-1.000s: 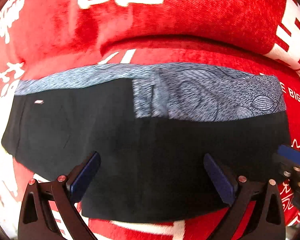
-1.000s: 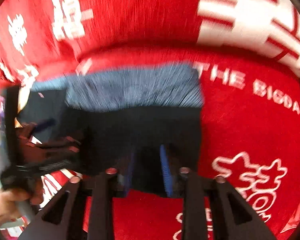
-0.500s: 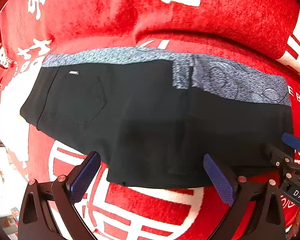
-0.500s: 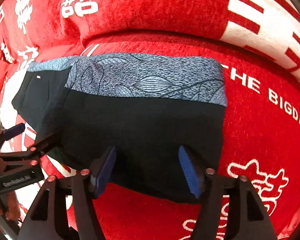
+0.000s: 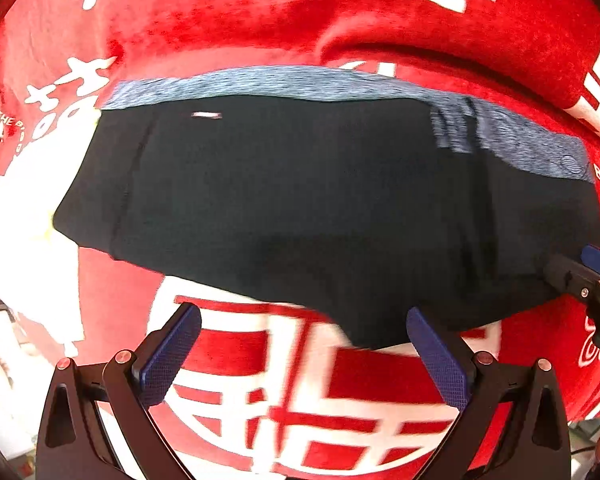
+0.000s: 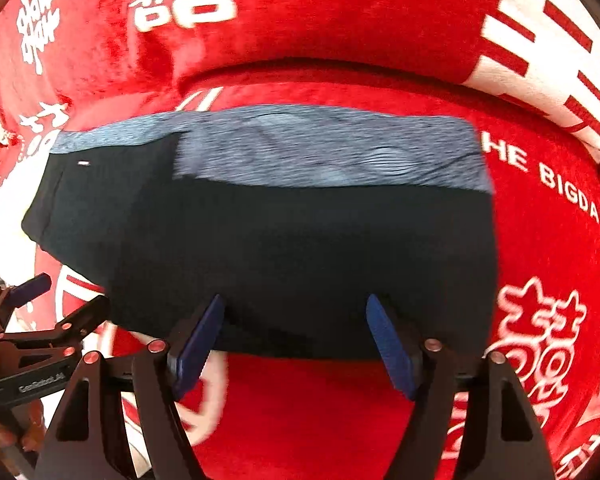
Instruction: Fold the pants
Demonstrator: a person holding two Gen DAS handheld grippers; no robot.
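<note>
Both sets of jaws stand spread apart with nothing between them: the left gripper (image 5: 303, 354) hovers over bare blanket just short of the pants' near hem, and the right gripper (image 6: 296, 344) has its blue pads either side of that same hem without closing on it.

The pants (image 6: 284, 240) lie folded into a dark block on the red blanket (image 6: 340, 412), filling the middle of both views, with a blue-grey patterned band (image 6: 320, 148) along the far edge at twelve o'clock and a small white label (image 5: 207, 115) toward eleven in the left view.

What worries me is the layering. If either gripper pinches only the top ply at the hem, I'd expect the stack to peel open and the fold to skew. The blanket is plush; a low grab could catch its pile along with the cloth and drag everything.

The two tools are near each other: the left gripper shows at eight o'clock in the right view, so a hasty reach inward could knock them together.

Beyond the pants, at twelve, a red cushion (image 6: 340, 20) with white characters rises like a wall, limiting how far the bundle can be pushed away.
</note>
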